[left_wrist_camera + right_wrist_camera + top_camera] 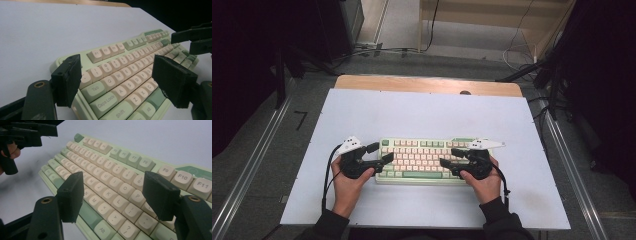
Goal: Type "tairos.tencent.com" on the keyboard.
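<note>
Both claws gaping: left claw (379,153) and right claw (448,157) flank keyboard (422,160) near surface's front edge; I'd close evenly on both ends.

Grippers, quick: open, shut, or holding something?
Left gripper: open, holding nothing, over the keyboard's left end.
Right gripper: open, holding nothing, over its right end.

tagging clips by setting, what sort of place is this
Probably a lab or data-recording workspace: a white-topped table holding one mechanical keyboard, cables on the floor, dark stands alongside.
</note>
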